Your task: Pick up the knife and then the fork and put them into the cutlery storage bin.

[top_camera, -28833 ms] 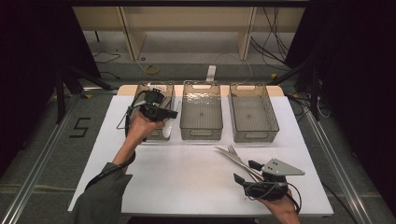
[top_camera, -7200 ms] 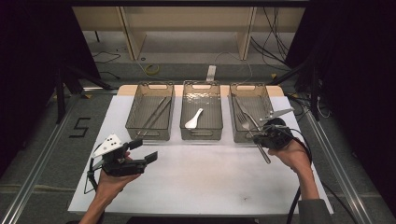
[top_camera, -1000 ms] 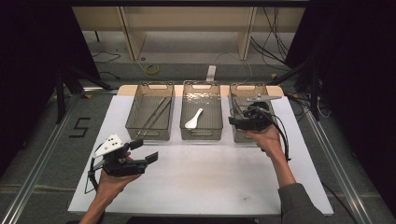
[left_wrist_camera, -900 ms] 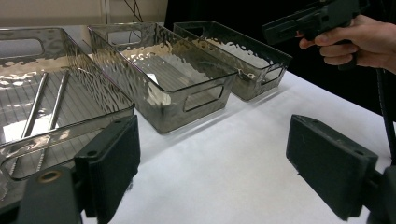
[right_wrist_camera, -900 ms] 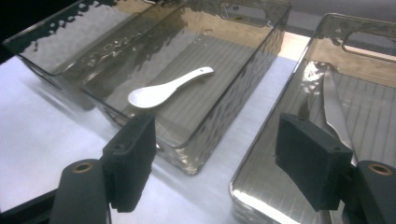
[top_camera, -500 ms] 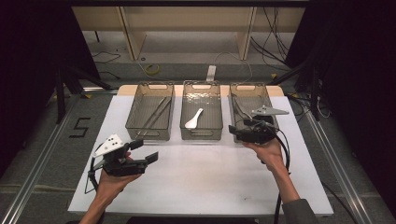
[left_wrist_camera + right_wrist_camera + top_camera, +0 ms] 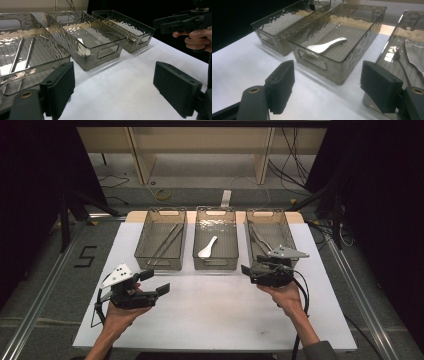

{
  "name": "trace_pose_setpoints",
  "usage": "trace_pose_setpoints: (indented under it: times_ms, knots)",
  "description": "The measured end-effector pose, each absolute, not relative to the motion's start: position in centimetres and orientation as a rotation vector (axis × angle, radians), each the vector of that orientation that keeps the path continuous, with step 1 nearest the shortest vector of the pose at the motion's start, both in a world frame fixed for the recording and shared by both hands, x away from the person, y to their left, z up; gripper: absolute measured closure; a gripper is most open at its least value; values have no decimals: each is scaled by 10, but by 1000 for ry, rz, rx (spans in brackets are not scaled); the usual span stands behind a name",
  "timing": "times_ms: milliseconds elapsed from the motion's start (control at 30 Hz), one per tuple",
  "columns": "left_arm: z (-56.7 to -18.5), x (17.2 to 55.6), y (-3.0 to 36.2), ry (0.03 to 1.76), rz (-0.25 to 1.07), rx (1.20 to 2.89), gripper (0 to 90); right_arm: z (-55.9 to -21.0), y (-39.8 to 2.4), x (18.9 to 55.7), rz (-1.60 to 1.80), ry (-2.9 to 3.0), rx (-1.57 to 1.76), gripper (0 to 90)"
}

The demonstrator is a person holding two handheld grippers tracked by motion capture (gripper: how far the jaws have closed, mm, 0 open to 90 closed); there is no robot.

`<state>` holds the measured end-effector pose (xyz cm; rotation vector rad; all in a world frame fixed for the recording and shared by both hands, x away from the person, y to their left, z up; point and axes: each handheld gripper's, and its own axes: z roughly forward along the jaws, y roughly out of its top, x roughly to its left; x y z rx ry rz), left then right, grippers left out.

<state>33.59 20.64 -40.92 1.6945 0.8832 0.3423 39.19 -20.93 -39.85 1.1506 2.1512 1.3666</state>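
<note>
A single black "5" [image 7: 86, 256] stood on the grey floor [image 7: 45, 270], to the left of the table [image 7: 210, 315], in the high view. Nothing else could be read: the three bins [image 7: 215, 237] bore no label or brand, and the white strip [image 7: 226, 198] on the floor beyond the table was too small to show any lettering.

The white table [image 7: 210, 315] is evenly lit from above, with dark surroundings at left and right. Glare ripples on the walls of the clear bins [image 7: 82, 32]. Both gripper views are soft; the near black jaws are out of focus.
</note>
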Motion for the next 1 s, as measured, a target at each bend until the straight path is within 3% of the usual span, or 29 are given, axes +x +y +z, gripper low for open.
trace_pose_setpoints:
  times_ms: [1000]
  knots:
    - [-410,336,204,855,291,1705,171,-418,-225,331,1480,2101,1079,249]
